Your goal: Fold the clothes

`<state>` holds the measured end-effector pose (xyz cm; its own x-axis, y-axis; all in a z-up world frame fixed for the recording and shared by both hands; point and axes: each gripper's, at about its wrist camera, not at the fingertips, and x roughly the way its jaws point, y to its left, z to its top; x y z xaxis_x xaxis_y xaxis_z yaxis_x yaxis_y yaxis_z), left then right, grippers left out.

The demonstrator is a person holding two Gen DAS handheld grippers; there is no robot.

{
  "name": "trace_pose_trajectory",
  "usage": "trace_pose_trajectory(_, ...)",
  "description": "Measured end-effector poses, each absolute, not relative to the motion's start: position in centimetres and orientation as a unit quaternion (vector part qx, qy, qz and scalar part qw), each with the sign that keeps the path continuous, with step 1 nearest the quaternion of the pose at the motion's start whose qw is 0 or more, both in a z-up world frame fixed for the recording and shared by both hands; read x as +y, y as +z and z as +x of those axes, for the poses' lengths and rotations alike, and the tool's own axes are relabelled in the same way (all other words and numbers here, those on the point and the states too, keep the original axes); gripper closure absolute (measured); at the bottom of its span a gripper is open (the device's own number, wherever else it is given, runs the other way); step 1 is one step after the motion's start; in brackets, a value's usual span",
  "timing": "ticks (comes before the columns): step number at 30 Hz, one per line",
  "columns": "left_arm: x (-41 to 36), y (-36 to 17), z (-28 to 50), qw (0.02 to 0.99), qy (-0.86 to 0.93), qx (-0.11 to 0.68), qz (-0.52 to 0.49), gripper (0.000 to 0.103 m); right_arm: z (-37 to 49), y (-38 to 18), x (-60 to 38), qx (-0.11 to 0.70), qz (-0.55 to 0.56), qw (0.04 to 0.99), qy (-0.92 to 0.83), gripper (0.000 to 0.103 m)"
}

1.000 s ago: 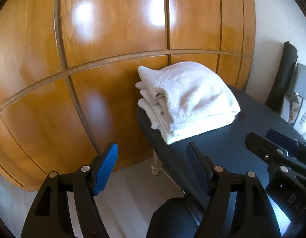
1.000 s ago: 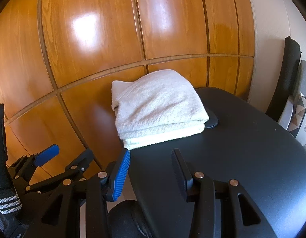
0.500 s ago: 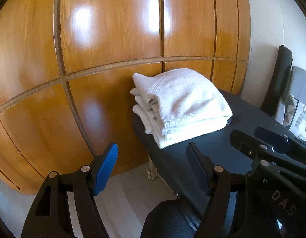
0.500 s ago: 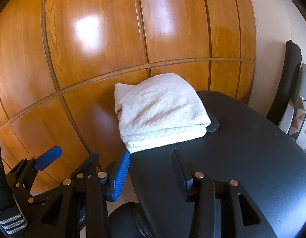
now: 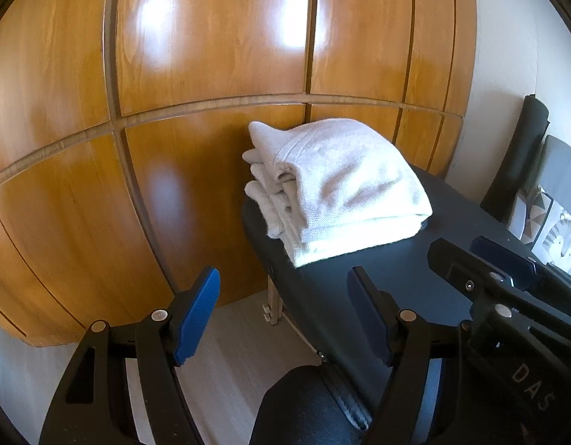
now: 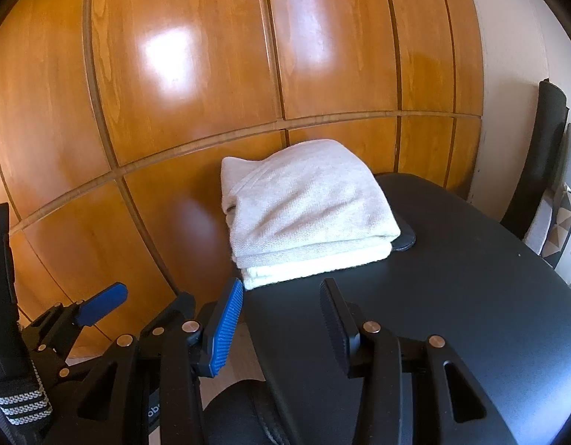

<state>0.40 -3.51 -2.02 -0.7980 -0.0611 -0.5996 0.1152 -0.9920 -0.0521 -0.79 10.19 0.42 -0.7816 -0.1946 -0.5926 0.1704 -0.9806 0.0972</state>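
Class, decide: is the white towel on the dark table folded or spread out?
Folded. The white towel sits as a compact stack, layered edges showing, on the dark table.

One stack of folded towels [image 5: 341, 185] is seen on one dark table [image 6: 470, 296]. Two grippers are counted: the left gripper [image 5: 285, 315] and the right gripper [image 6: 281, 319].

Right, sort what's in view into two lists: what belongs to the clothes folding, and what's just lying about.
Belongs to the job:
- folded white stack, at the table's far end
- dark table under it
- left gripper, open, empty
- right gripper, open, empty

Just lying about:
- wooden wall panels
- dark chair back
- patterned cushion
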Motion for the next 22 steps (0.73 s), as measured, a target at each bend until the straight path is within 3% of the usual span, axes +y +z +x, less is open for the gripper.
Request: trace_pose_trajectory(22, -2.57, -1.68, 1.03, 0.038, -0.957, 0.039, 0.285, 0.029, -0.34, 0.55, 10.30, -0.027, 0.308, 0.100, -0.946, 0.058)
